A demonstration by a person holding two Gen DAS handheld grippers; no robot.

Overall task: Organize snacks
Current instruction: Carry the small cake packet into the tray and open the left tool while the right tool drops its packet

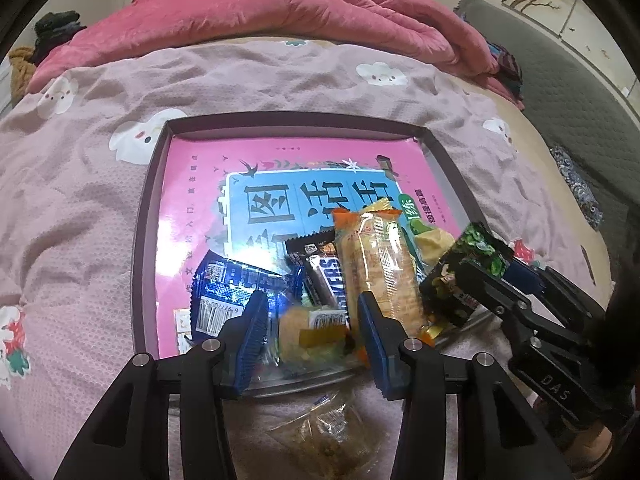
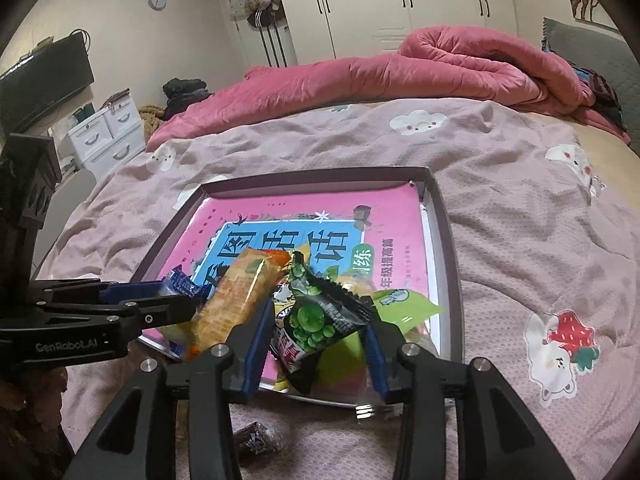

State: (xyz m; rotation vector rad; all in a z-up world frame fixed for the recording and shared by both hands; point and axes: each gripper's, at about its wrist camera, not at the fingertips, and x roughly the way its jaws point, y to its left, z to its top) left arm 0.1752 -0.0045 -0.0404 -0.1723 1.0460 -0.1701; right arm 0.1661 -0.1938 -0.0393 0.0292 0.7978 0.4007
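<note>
A shallow dark-rimmed tray (image 1: 140,240) lies on the bed with a pink book (image 1: 192,184) as its floor. Several snacks are piled at its near end: a blue packet (image 1: 228,288), a Snickers bar (image 1: 324,276), an orange cracker pack (image 1: 380,264) and a small yellow cake (image 1: 304,336). My left gripper (image 1: 312,332) is open over the cake and empty. My right gripper (image 2: 316,344) straddles a black green-pea packet (image 2: 320,320), jaws apart, packet between the pads; it also shows in the left wrist view (image 1: 472,272).
A clear-wrapped snack (image 1: 324,436) lies on the pink bedsheet (image 1: 80,220) in front of the tray, and a small dark wrapped candy (image 2: 260,440) too. A rolled red quilt (image 1: 280,16) lies at the far side. White drawers (image 2: 108,136) stand left of the bed.
</note>
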